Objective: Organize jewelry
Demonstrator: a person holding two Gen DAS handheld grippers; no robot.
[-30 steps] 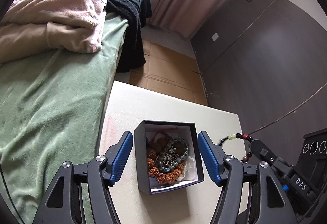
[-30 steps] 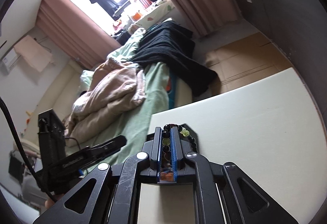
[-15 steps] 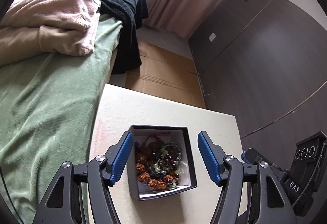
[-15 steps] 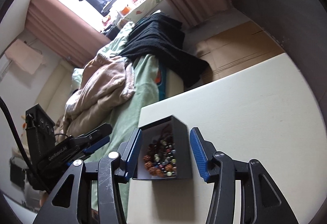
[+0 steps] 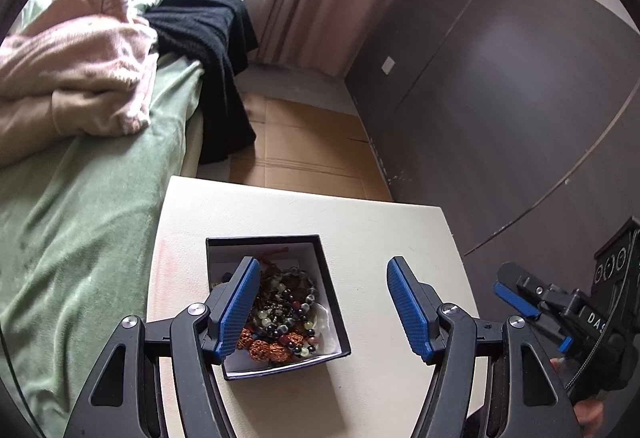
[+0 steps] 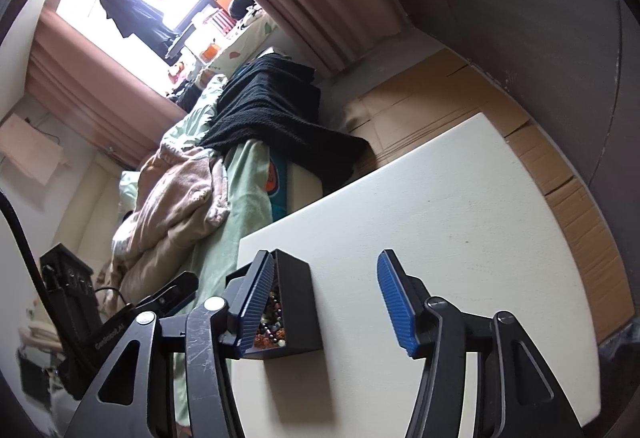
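Black box (image 5: 332, 302) with white lining, cream table (image 5: 384, 222), green bedsheet (image 5: 80, 222)

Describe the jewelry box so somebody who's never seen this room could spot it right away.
Find the white table standing beside the bed with the green cover. The jewelry box sits on the table near its bed-side edge: small, square, black outside, white inside, heaped with beaded bracelets. It is the only thing on the tabletop.

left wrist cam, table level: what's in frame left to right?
Green bedspread → black jewelry box of beaded bracelets on the white table → right gripper, off the table's right edge, jaws just opened, nothing between them.
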